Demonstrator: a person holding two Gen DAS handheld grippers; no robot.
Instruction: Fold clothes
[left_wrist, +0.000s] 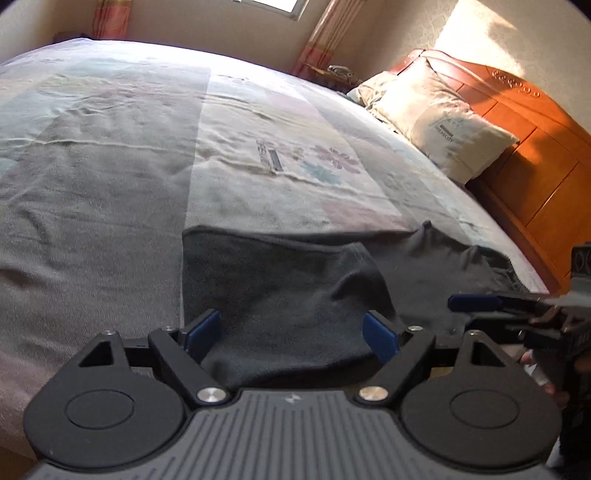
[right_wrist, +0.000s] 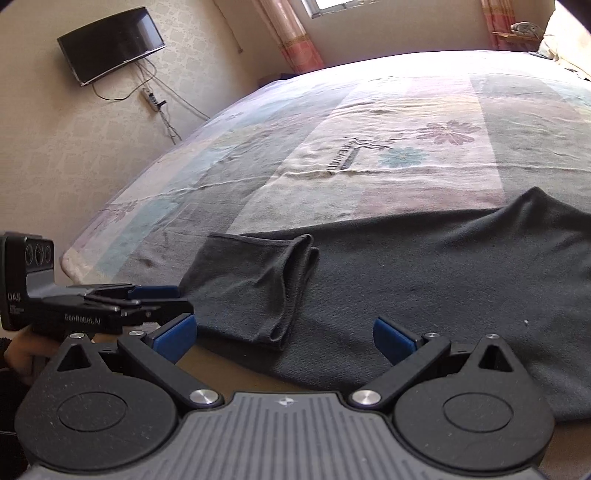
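Left wrist view, dark garment (left_wrist: 295, 280) lying beyond spread blue fingers (left_wrist: 203, 328), untouched

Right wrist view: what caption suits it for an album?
Open right claw hovering over a dark garment, one sleeve folded in, on a flowered bedspread.

Harsh window sunlight, fisheye-warped edges

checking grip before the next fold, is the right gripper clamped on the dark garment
No, the right gripper stands open, its blue pads clear of the dark garment.
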